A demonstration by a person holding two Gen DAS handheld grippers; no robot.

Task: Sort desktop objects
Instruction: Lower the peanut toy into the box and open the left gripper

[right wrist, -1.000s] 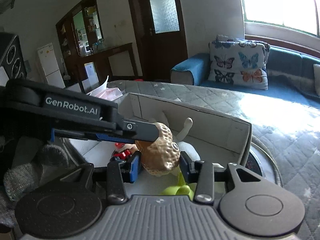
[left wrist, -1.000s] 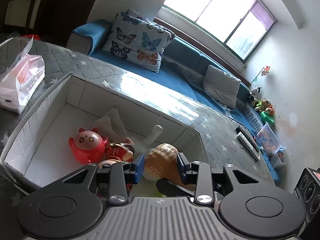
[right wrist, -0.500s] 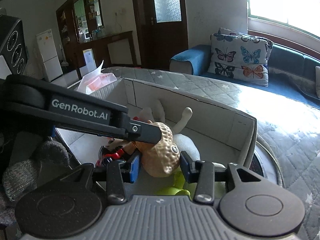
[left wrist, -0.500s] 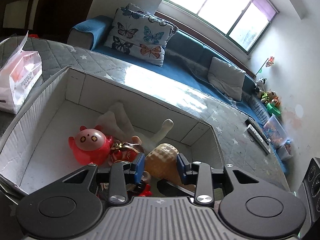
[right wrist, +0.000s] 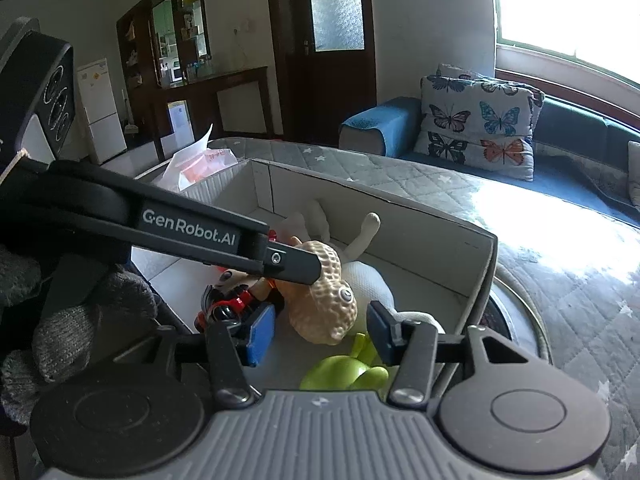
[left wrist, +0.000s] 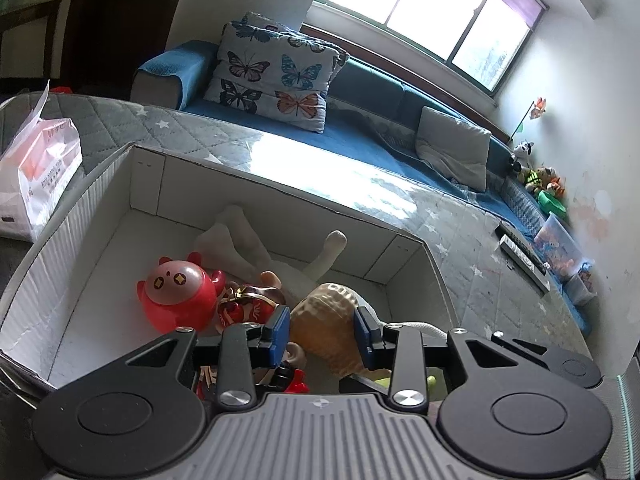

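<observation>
The box [left wrist: 100, 200] is seen to be made of matt white corrugated card, ribbed on its walls. A dimpled, rough tan shell is shown by the peanut toy [left wrist: 328, 316], apparently plastic. The red round toy [left wrist: 176, 300] is finished in glossy, smooth plastic. The table [left wrist: 460, 232] is covered with quilted grey cloth under a shiny clear sheet. The tissue pack [left wrist: 40, 176] is wrapped in thin glossy film. The tongs [right wrist: 316, 330] are made of matt black plastic with blue pads.
</observation>
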